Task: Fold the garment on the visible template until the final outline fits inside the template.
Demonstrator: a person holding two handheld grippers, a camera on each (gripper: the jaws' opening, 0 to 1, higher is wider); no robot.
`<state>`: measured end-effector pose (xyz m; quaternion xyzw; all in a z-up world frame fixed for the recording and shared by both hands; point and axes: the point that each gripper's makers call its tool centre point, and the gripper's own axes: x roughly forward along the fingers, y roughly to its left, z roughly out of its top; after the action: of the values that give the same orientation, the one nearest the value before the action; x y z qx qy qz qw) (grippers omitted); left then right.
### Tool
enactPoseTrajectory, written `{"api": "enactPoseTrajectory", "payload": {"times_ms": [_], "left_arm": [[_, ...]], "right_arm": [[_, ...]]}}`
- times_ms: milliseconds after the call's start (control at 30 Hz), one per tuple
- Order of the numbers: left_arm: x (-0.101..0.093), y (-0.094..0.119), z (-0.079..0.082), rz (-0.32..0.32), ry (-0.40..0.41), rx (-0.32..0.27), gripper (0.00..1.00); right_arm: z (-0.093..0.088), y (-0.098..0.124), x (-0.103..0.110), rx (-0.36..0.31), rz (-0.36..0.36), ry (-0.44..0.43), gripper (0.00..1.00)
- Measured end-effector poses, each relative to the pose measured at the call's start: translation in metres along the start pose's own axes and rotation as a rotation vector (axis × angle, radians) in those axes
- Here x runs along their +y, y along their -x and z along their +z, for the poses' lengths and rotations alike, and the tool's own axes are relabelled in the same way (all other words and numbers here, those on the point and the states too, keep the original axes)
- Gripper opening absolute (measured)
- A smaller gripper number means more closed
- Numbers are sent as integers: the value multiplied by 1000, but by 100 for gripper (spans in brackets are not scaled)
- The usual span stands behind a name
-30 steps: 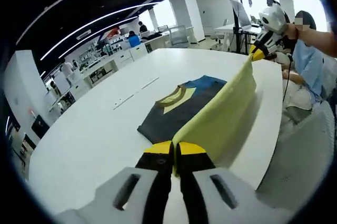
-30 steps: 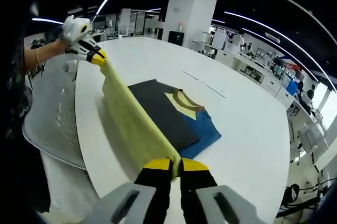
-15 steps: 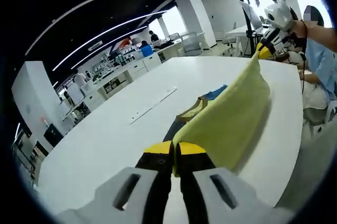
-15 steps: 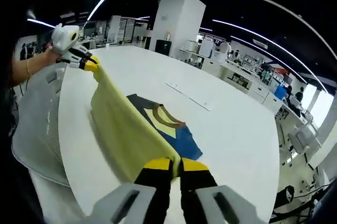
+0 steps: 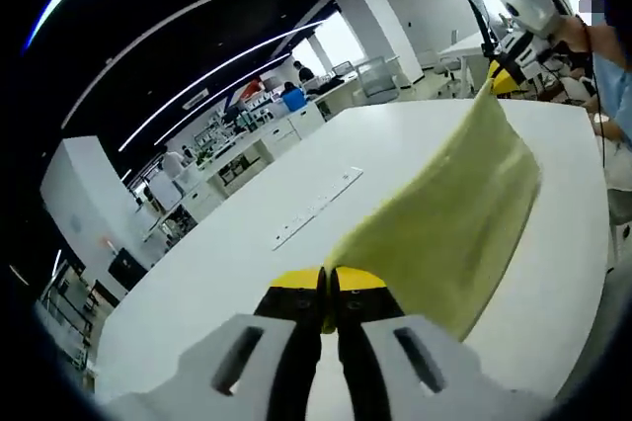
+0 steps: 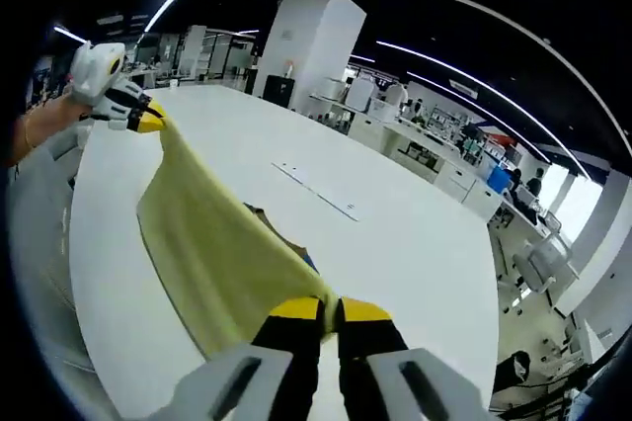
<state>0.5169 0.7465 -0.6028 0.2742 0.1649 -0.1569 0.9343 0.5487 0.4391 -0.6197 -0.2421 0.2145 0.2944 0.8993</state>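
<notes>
Garment (image 5: 449, 218) up in the air, a pale yellow sheet of cloth stretched taut between both grippers above the white table (image 5: 257, 243). Left gripper (image 5: 326, 288) has its yellow-tipped jaws clamped on one corner; right gripper (image 6: 326, 314) is pinched tight on the other, and each one appears far off in the other's view. Cloth sags slightly in the middle, smooth, lightly creased. Under its lower edge, in the right gripper view, a sliver of dark and blue fabric (image 6: 286, 241) lies on the table.
</notes>
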Motion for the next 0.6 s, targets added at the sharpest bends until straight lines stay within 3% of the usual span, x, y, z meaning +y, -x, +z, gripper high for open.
{"api": "enactPoseTrajectory", "payload": {"times_ms": [267,600], "left_arm": [[9,-29,-7,30,48,0,0],[11,-68,-29,46,75,42,0]], "right_arm": [[1,-26,-12,-4,-21,-32,0],[-16,-68,-16,52,-3,-94,0]]}}
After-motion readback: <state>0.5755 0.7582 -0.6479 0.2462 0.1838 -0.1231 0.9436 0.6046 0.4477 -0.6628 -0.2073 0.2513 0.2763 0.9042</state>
